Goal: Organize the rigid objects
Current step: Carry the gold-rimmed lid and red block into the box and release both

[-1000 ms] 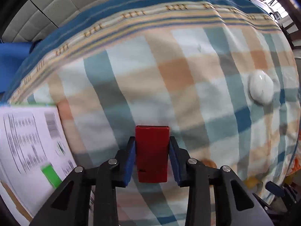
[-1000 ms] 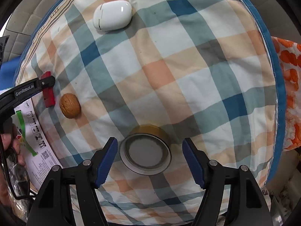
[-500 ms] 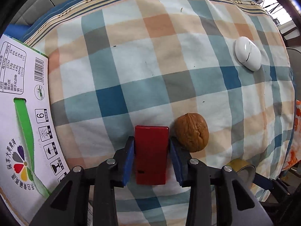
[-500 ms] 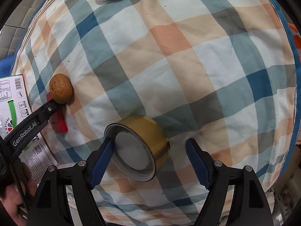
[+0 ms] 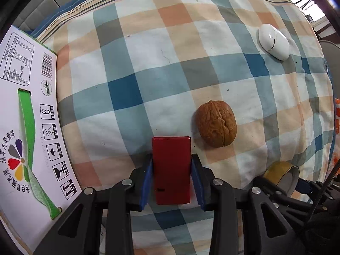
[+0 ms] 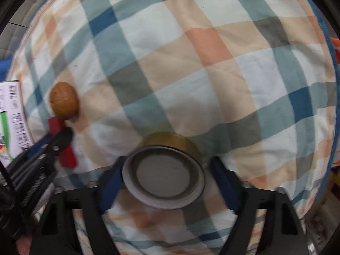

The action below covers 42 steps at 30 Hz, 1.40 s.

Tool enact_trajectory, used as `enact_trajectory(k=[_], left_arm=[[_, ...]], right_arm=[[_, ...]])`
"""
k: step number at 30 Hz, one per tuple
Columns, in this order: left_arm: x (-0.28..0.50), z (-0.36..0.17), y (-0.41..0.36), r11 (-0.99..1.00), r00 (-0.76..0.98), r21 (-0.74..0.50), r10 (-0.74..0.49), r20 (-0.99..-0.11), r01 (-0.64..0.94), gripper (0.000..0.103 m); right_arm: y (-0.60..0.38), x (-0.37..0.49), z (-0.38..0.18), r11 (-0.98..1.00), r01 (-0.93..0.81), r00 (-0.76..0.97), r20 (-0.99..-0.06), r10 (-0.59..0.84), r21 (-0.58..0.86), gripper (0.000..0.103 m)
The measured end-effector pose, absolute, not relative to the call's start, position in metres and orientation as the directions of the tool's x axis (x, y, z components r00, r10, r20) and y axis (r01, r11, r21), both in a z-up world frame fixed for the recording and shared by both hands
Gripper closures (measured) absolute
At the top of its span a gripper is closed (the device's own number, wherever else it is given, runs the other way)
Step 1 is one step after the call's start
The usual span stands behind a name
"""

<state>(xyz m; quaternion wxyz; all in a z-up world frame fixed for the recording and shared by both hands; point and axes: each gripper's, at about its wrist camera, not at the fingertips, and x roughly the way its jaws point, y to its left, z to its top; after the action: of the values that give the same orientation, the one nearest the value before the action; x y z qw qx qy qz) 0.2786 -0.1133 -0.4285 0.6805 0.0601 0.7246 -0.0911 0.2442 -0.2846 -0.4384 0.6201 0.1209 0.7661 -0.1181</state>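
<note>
My left gripper [image 5: 171,163] points down and is shut on a red rectangular block [image 5: 171,178], just above the checked cloth [image 5: 148,68]. A brown walnut [image 5: 216,124] lies right of the block's tip, close but apart from it. In the right wrist view a yellow tape roll [image 6: 163,172] sits tilted between the jaws of my right gripper [image 6: 167,165], which are closing. The left pad touches the roll's rim and a small gap shows at the right pad. The same roll [image 5: 281,173] appears low right in the left wrist view.
A white oval case [image 5: 273,42] rests on the cloth at the far right. A printed white carton [image 5: 25,116] with a green handle borders the cloth on the left. An orange patterned fabric [image 6: 336,55] lies past the cloth's right edge.
My left gripper carried the red block across the cloth, bringing the walnut and tape roll into its view. My right gripper's jaws widened, then narrowed around the tape roll, which now looks larger.
</note>
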Motion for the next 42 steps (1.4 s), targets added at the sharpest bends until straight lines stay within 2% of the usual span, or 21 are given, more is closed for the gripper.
enact_trajectory(k=[1, 16, 22, 30, 37, 42], left_arm=[[0.277, -0.428, -0.113, 0.976, -0.063, -0.048, -0.036, -0.997, 0.211, 0.071], [0.259, -0.377, -0.083, 0.977, -0.005, -0.113, -0.114, -0.994, 0.18, 0.072], [0.252, -0.329, -0.072, 0.971, 0.064, -0.149, -0.164, -0.984, 0.188, 0.072], [0.264, -0.229, -0.027, 0.964, 0.202, -0.221, -0.249, -0.947, 0.149, 0.072], [0.265, -0.17, 0.045, 0.977, 0.318, -0.178, -0.207, -0.925, 0.119, 0.072], [0.26, -0.172, 0.12, 0.99, 0.334, -0.139, -0.14, -0.932, 0.027, 0.072]], right_arm=[[-0.282, 0.244, -0.438, 0.943, 0.331, -0.196, -0.98, 0.029, -0.038, 0.035], [-0.276, 0.247, -0.392, 0.976, 0.212, -0.157, -0.987, -0.025, -0.058, 0.036], [-0.273, 0.242, -0.352, 0.978, 0.21, -0.118, -0.993, 0.032, 0.006, 0.036], [-0.231, 0.257, -0.279, 0.987, 0.117, -0.035, -0.992, 0.117, 0.112, 0.036], [-0.156, 0.268, -0.222, 0.978, 0.006, 0.023, -0.978, 0.209, 0.21, 0.036], [-0.07, 0.274, -0.213, 0.964, -0.086, 0.022, -0.967, 0.254, 0.251, 0.036]])
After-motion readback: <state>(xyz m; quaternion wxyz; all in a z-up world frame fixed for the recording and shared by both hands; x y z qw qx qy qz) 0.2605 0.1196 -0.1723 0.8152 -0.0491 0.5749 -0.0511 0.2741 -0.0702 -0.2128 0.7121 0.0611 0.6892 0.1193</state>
